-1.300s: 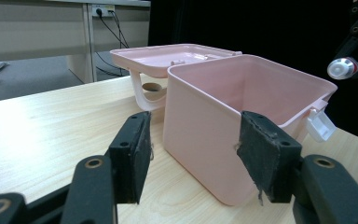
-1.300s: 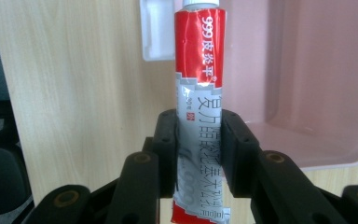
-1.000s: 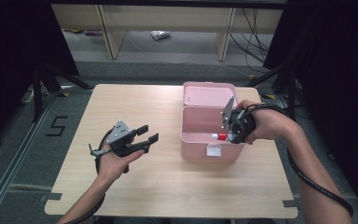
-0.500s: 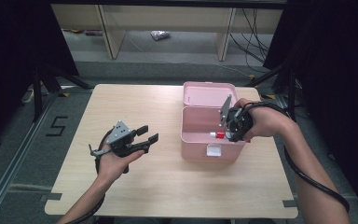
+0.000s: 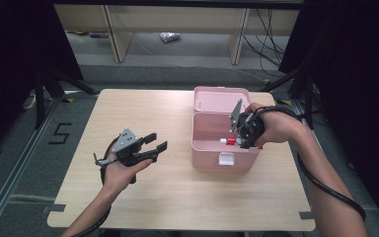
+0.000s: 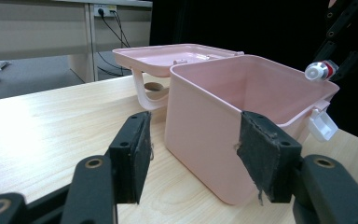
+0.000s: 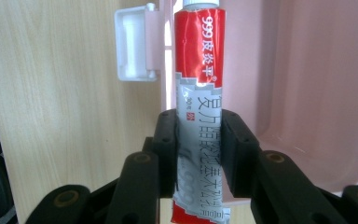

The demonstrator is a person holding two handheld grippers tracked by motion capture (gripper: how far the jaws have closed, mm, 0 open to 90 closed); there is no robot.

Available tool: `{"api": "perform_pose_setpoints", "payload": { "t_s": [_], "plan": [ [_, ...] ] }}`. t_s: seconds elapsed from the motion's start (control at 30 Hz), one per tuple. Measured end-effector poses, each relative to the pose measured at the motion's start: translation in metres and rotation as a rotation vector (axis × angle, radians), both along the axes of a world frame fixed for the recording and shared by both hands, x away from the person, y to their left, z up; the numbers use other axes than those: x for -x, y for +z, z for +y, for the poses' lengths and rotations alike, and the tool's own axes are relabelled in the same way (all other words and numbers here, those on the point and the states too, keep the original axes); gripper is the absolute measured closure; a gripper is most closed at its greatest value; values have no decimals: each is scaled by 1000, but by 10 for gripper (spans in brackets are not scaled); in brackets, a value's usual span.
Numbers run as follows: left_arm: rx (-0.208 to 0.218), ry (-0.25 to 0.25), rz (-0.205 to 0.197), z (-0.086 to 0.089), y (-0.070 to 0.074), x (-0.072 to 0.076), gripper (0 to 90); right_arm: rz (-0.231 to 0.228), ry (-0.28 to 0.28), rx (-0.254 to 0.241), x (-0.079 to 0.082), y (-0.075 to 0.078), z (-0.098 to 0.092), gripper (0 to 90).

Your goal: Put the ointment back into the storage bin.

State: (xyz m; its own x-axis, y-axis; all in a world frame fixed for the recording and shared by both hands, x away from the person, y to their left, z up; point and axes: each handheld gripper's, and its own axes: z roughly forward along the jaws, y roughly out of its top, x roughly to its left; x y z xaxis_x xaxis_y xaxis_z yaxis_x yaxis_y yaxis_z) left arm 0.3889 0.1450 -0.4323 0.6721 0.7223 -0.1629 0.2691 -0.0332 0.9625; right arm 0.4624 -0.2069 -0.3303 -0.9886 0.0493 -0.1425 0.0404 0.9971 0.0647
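Note:
A pink plastic box [image 5: 217, 148] stands open on the right half of the table, its lid [image 5: 219, 98] folded back behind it. My right gripper [image 7: 199, 144] is shut on a red and silver ointment tube [image 7: 200, 84], whose white cap [image 6: 318, 71] points out over the box's front rim by the white latch [image 7: 133, 44]. In the high view the tube [image 5: 228, 141] hangs just above the front wall, with the right gripper [image 5: 246, 131] over the box. My left gripper [image 5: 155, 146] rests open in the hand left of the box, its pads [image 6: 137, 156] apart with nothing between them.
The light wooden table [image 5: 128, 108] has bare room left of and in front of the box. Wooden shelf legs [image 5: 239, 34] and cables [image 5: 271, 29] stand on the floor beyond the far edge. A metal rail [image 5: 19, 163] runs along the floor at the left.
The right gripper with the tube has shifted slightly towards the far side over the box. The left gripper has not moved.

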Motion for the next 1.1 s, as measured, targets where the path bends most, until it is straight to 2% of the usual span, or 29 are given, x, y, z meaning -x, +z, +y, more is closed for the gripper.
{"api": "perform_pose_setpoints", "payload": {
  "t_s": [0.03, 0.07, 0.13, 0.17, 0.2, 0.23, 0.27, 0.3, 0.43, 0.5, 0.57, 0.63, 0.7, 0.73, 0.77, 0.8, 0.83, 0.9, 1.03, 1.07, 1.1],
  "plan": [
    [-1, -1, 0, 0, 0, 0, 434, 9, -40, 7, 3, 1, 1, 709],
    [-1, -1, 1, 0, 0, 0, 434, -5, -14, 3, 1, 1, 1, 709],
    [0, -1, 1, 0, -1, 0, 434, 4, -42, 9, 1, 1, 2, 710],
    [0, -2, 1, -1, -1, 0, 434, 4, -40, 11, 1, 1, 2, 709],
    [1, -3, 1, -1, -1, 0, 434, -3, 6, 0, -2, 0, 2, 709],
    [2, -3, 1, -1, -1, 0, 434, -2, 10, 0, -3, 0, 3, 709],
    [1, -3, 1, -1, -1, 0, 434, 7, -44, 14, 0, 0, 3, 710],
    [2, -3, 1, -1, -1, 0, 434, 4, -15, 11, -2, -1, 3, 709],
    [-1, -2, 0, 0, 0, 0, 434, 9, -31, 17, -2, -3, 3, 710],
    [-2, -3, -1, 0, 0, 0, 434, 5, 3, 2, -4, -3, 4, 709],
    [-1, -2, 0, 0, 0, 0, 434, 11, -21, 8, -4, -3, 4, 709],
    [0, -2, 0, 0, 0, 0, 434, 9, -12, 4, -5, -4, 4, 709],
    [0, -2, -1, 0, 0, 0, 434, 14, -30, -1, -5, -5, 4, 709],
    [1, -1, 0, 0, 0, 0, 434, 16, -12, 8, -6, -5, 5, 710],
    [0, -1, 1, 0, 0, 0, 434, 20, -39, 5, -5, -5, 4, 709],
    [-1, -2, 1, 0, 0, 0, 434, 12, -7, 9, -7, -6, 4, 709],
    [-1, -2, 0, 0, 0, 0, 434, 19, -35, 8, -6, -6, 4, 709],
    [-1, -3, 0, -1, 0, 0, 434, 16, -42, 12, -5, -6, 4, 709],
    [0, -4, 1, -1, 0, 0, 434, 20, -21, 4, -8, -8, 4, 709],
    [-2, -5, 0, -2, 0, 0, 434, 27, -51, 2, -7, -9, 4, 709],
    [-2, -4, 0, -1, 0, 0, 434, 24, -12, 0, -10, -9, 3, 709]
  ]
}}
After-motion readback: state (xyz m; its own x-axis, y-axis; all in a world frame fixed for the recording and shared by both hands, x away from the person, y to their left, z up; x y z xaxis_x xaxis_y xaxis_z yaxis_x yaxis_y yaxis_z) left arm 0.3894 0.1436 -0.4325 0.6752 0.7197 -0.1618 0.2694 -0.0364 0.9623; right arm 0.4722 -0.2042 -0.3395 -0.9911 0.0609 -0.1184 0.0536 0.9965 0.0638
